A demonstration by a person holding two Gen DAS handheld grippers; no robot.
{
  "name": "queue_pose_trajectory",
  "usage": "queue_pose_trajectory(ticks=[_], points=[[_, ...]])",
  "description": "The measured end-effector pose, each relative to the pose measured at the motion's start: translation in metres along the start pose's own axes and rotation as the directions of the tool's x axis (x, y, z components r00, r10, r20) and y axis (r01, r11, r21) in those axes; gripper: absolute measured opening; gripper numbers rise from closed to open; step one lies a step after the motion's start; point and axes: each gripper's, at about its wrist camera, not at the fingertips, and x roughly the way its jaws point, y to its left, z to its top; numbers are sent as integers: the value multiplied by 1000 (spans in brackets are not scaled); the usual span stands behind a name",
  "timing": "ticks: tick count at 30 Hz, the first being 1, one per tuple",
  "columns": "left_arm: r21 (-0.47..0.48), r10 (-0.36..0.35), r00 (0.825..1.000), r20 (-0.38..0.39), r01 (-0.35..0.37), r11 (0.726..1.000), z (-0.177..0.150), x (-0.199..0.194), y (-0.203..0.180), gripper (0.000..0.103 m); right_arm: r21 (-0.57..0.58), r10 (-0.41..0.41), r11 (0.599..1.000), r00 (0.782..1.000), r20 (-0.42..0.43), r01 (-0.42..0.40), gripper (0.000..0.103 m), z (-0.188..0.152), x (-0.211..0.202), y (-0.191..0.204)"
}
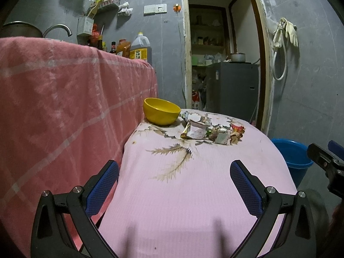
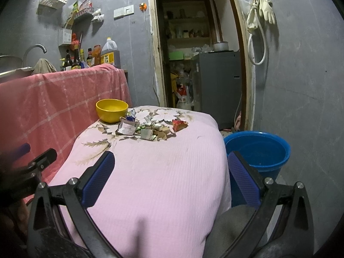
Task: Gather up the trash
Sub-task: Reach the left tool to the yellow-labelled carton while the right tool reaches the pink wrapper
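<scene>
- Left tongs (image 1: 174,173) spread wide, blue pads (image 1: 102,188) well apart, nothing held; hovering over the near end of the table (image 1: 182,204), which wears a pink cloth printed with flowers.
- Right tongs (image 2: 171,164) likewise wide open and empty, poised over the near right edge of the table (image 2: 161,182), one pad (image 2: 243,178) hanging past the table's edge on the bucket side.
- Trash pile (image 1: 211,132) of crumpled wrappers and paper scraps lying on the far part of the table, well apart from both tongs; same trash pile (image 2: 150,129) seen from the right wrist view, with a red wrapper (image 2: 179,125) at its right end.
- Yellow bowl (image 1: 161,111) upright on the far left corner of the table, just beside the trash, seemingly empty.
- Blue bucket (image 2: 258,150) on the floor right of the table, below the table top.
- Counter draped in a pink checked cloth (image 1: 64,107) left of the table, with bottles and an oil jug (image 1: 139,48) on top at its far end.
- Open doorway (image 2: 193,53) beyond the table, a grey cabinet (image 2: 217,79) inside.
</scene>
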Motion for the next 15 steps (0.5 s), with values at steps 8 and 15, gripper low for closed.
queue_pose_trajectory(ticks=[8,15], points=[[5,-1,999,51,0,1000,30,18,-6,102,-33,26,999,998,62,-24,103,27,14,-6],[8,-14,996,83,13,1000,55,43,-14,102,-65,43,997,992,118,-35,103,55,37,-13]])
